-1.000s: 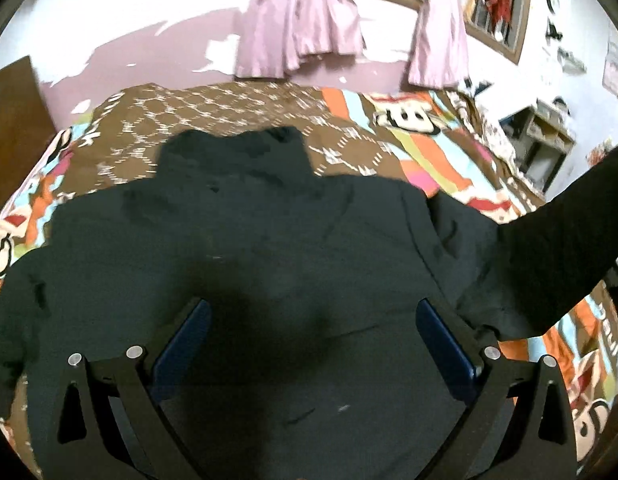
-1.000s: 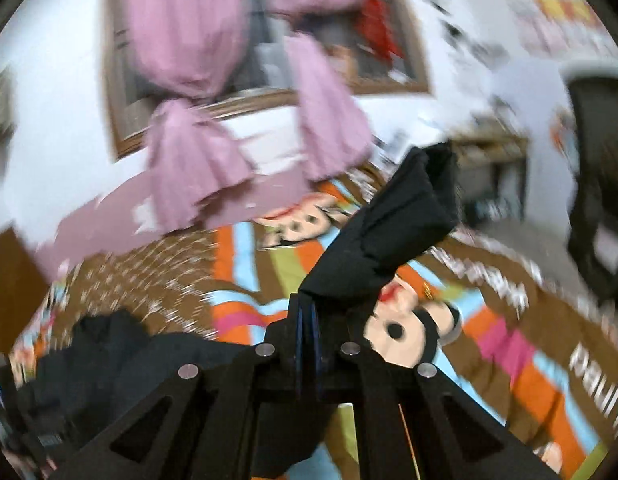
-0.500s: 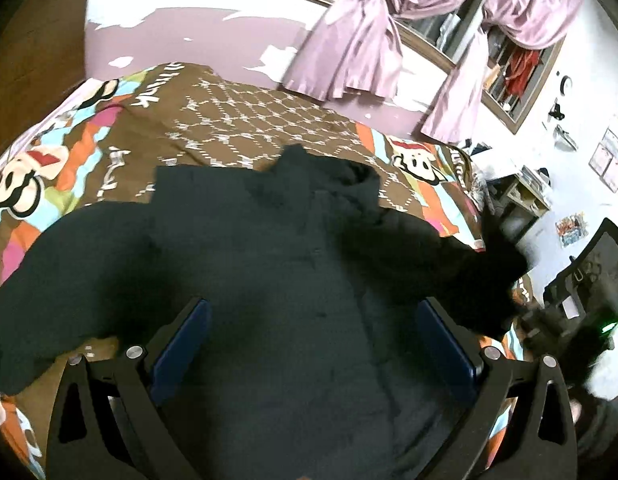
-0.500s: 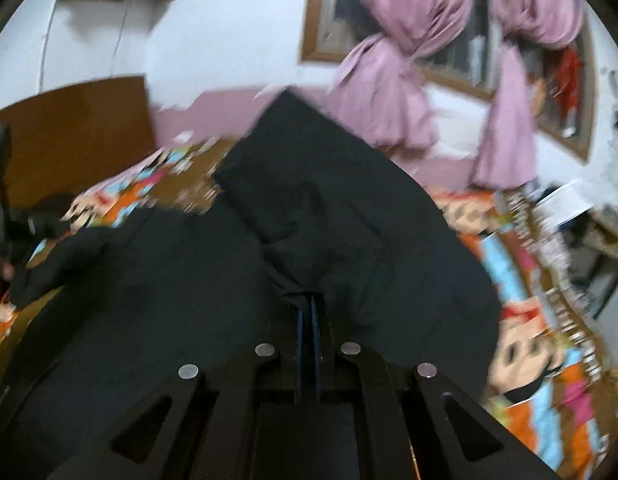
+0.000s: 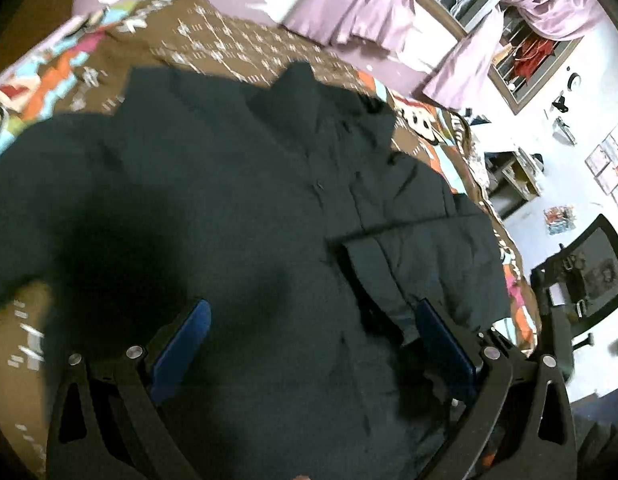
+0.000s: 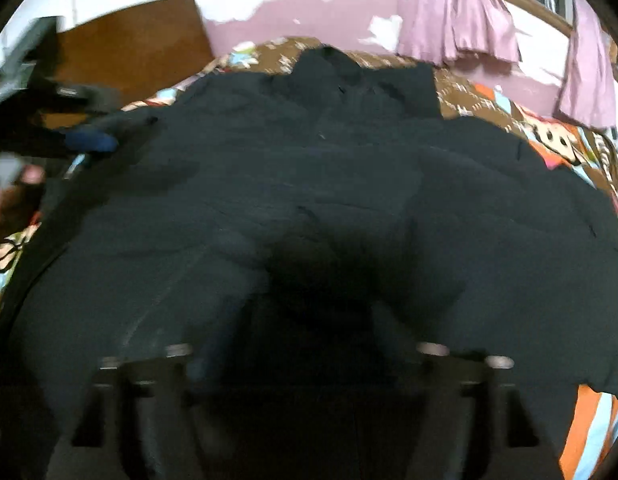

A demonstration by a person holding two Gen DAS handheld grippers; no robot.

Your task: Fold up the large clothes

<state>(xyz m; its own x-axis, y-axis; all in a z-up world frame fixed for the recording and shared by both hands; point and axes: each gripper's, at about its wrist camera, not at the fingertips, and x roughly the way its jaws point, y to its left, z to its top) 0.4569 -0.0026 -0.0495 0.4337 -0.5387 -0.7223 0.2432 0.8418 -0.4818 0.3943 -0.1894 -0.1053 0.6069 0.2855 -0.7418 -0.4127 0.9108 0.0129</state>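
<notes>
One garment: a black jacket [image 5: 237,208] lies spread on the bed [image 5: 213,40], collar toward the pink curtains [image 5: 373,4].
Sleeve: the right sleeve [image 5: 425,248] lies folded across the body.
Left gripper [image 5: 313,344]: blue-padded fingers [image 5: 181,344] spread wide, holding nothing.
Right gripper [image 6: 305,364]: blurred; fingers set wide apart over the jacket, gripping nothing.
</notes>
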